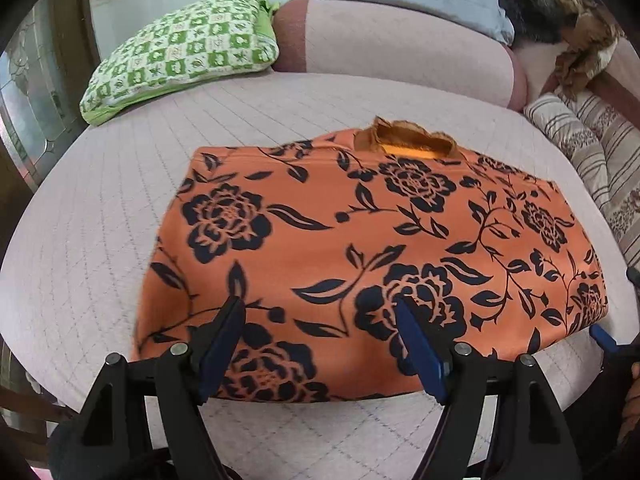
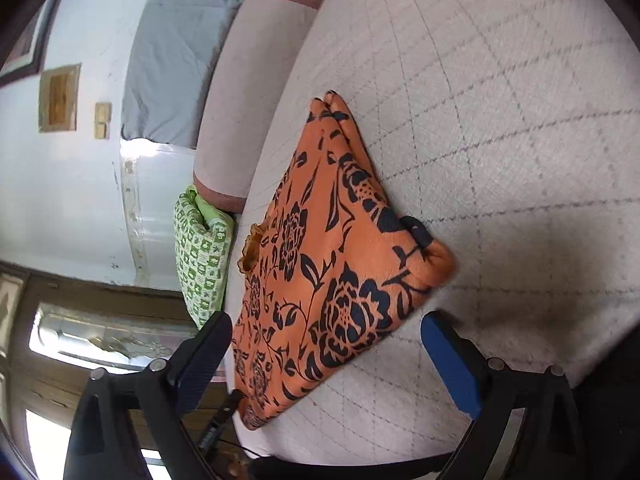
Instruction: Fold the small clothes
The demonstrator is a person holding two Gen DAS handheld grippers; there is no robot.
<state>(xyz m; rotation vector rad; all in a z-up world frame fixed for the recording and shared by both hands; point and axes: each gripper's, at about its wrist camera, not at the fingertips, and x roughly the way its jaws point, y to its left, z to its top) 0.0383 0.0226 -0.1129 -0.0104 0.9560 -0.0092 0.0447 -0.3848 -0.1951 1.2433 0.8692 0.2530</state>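
Quilted bed (image 1: 100,208) under folded garment (image 1: 360,240)

Soft daylight, fisheye-warped edges, dark vignette corners, slight blur

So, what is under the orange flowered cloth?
The orange flowered cloth lies folded on the quilted pale cover, which shows all around it. Whether anything else lies beneath cannot be seen; the cloth hides it.
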